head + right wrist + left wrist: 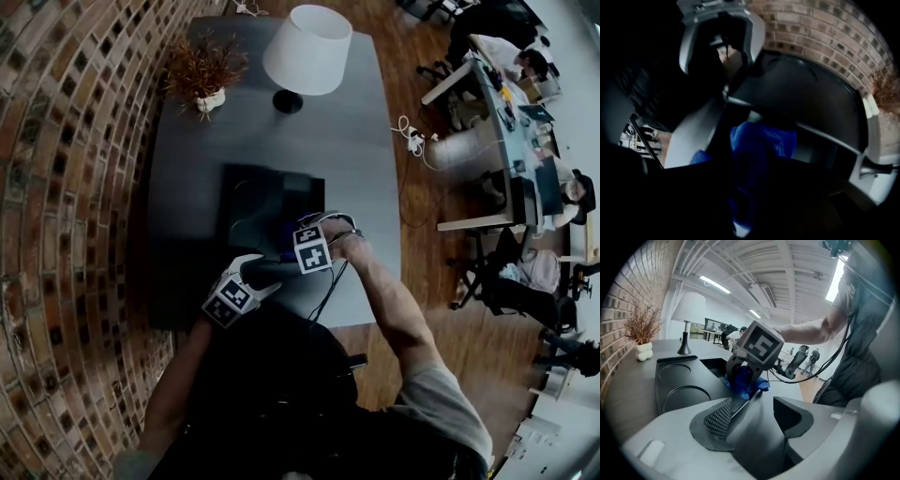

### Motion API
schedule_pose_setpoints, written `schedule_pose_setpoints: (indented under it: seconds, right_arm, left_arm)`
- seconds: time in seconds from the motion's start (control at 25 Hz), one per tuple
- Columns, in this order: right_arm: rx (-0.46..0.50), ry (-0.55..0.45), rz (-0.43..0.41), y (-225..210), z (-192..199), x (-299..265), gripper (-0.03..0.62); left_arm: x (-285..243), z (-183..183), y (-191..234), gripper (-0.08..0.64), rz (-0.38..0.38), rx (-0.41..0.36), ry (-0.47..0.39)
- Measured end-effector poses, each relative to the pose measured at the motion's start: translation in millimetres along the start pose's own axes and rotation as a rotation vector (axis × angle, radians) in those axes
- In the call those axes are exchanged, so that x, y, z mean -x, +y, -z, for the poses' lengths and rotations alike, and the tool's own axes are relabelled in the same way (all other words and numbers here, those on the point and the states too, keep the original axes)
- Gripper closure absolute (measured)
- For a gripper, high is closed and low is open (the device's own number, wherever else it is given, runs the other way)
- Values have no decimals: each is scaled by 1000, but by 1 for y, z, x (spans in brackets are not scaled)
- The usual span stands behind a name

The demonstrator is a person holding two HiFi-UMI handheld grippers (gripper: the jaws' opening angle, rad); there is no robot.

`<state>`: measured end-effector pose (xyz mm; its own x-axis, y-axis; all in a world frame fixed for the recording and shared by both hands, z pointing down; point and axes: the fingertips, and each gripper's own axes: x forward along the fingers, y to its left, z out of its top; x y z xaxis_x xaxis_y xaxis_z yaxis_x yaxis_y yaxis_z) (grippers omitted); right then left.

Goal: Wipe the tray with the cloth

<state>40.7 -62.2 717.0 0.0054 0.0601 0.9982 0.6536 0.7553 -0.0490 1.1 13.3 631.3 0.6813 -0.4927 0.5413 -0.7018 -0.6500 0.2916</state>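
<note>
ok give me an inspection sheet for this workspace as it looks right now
surface: dark grey table
job's things: black tray lies flat near the table's front; blue cloth is down at its near right part
clutter: lamp and potted plant at the table's far end
grippers: left gripper has its jaws closed on the tray's near rim; right gripper points down, jaws shut on the cloth
cables: cable hangs from the right gripper; power strip on the floor
surroundings: brick wall on the person's left, wooden floor, desks with people
</note>
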Motion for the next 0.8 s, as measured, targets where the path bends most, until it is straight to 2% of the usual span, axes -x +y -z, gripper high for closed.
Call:
schedule_pose_setpoints:
  seconds: [0.04,0.12,0.2,0.24,0.28,0.32,0.36,0.4,0.48,0.52,0.56,0.64,0.72,0.8]
  right_arm:
    - [-48,80,78,-21,16,0,440]
    - [-255,168,301,-78,44,10,440]
    - [-452,119,472,-122,49,24,439]
    - [-489,55,514,-134,41,28,439]
    - [-489,3,536,-141,31,27,439]
    - [-482,0,548,-144,30,23,439]
    - [-494,44,548,-144,38,18,439]
    - [-528,105,521,-141,51,14,439]
    - [-577,206,387,-127,67,12,440]
    - [-559,224,335,-124,68,17,440]
    - [-518,219,331,-128,65,23,440]
    - [-380,238,409,-140,63,30,440]
    - [-217,371,426,-134,71,21,440]
    - [-140,504,358,-119,80,12,440]
  left_arm:
    - [0,0,0,296,-1,1,0]
    - [-1,0,1,296,-2,1,0]
    - [0,0,1,296,-2,-4,1]
    - [0,0,1,296,-1,-5,0]
    - [-1,0,0,296,-1,-3,-1]
    - [-1,0,-1,296,-1,0,-1]
    - [-1,1,-2,296,-1,3,-1]
    - [-1,0,-2,296,-2,5,-2]
    - [-1,-1,-1,296,-1,0,0]
    - [-1,-2,-1,296,1,-2,4]
    - [0,-2,0,296,2,-2,8]
    - [0,-1,1,296,-2,0,5]
    - [0,-2,1,296,-7,-4,0]
    - [0,-2,-1,296,-5,-14,4]
